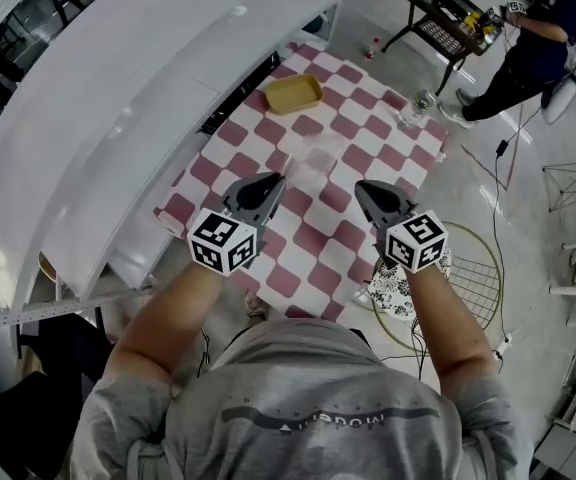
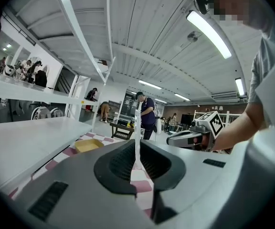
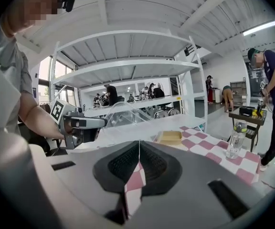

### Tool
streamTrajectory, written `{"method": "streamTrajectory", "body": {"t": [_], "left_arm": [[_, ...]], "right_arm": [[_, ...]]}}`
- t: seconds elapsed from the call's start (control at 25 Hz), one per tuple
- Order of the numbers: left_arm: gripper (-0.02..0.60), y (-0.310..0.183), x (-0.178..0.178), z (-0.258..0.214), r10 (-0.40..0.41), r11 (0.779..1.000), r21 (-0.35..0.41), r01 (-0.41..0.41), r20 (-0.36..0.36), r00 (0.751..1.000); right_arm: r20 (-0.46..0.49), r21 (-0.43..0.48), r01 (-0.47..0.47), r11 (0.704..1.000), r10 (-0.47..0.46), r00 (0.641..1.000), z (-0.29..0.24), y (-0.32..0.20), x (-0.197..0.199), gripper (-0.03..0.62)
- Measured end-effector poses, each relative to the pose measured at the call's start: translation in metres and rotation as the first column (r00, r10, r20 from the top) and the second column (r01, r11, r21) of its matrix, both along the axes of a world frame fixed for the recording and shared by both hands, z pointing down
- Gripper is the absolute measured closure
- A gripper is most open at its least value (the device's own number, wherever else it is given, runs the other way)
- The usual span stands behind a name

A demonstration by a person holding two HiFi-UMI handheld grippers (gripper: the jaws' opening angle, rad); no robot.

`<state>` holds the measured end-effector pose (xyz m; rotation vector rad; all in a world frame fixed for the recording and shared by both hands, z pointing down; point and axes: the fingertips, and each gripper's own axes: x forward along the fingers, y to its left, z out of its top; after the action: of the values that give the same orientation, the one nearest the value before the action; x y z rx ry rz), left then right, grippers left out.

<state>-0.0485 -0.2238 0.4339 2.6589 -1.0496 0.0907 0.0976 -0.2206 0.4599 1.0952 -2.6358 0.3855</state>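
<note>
Forearms parallel; left claw [image 1: 268,190] grips plastic [image 1: 313,158], right [image 1: 371,194] shut.

The checkered table [image 1: 368,133] carries a yellow tray [image 1: 293,93] and bottle [image 1: 415,108].

clear sheet [image 1: 315,158]: outline too faint to trace, edge-on sliver in left gripper view | checkered table [image 1: 368,118]: near edge partly hidden by 2 forearms [image 1: 168,318] | wire rack [image 1: 476,268]: partly behind right forearm [image 1: 453,313] | bystander [image 1: 528,43]: cut by top edge
</note>
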Motion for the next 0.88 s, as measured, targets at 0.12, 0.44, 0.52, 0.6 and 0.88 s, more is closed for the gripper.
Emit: {"method": "streamTrajectory", "body": {"t": [0.12, 0.44, 0.52, 0.6, 0.88], "left_arm": [[0.541, 0.018, 0.011, 0.011, 0.006, 1.000, 0.012, -0.006, 0.027, 1.000], [0.541, 0.048, 0.020, 0.048, 0.016, 1.000, 0.011, -0.017, 0.097, 0.995], [0.541, 0.053, 0.018, 0.056, 0.012, 1.000, 0.008, -0.013, 0.113, 0.994], [0.541, 0.059, 0.018, 0.062, 0.013, 1.000, 0.009, -0.014, 0.130, 0.991], [0.541, 0.075, 0.023, 0.075, 0.027, 1.000, 0.005, -0.028, 0.151, 0.988]], "right_arm": [[0.003, -0.019, 0.025, 1.000, -0.025, 1.000, 0.013, 0.012, -0.001, 0.568], [0.008, -0.070, 0.032, 0.997, -0.032, 0.999, 0.043, 0.033, 0.001, 0.568], [0.009, -0.085, 0.037, 0.996, -0.036, 0.999, 0.051, 0.038, -0.001, 0.568], [0.015, -0.101, 0.040, 0.994, -0.039, 0.999, 0.059, 0.043, -0.002, 0.568], [0.020, -0.139, 0.064, 0.988, -0.062, 0.998, 0.081, 0.058, -0.013, 0.568]]}}
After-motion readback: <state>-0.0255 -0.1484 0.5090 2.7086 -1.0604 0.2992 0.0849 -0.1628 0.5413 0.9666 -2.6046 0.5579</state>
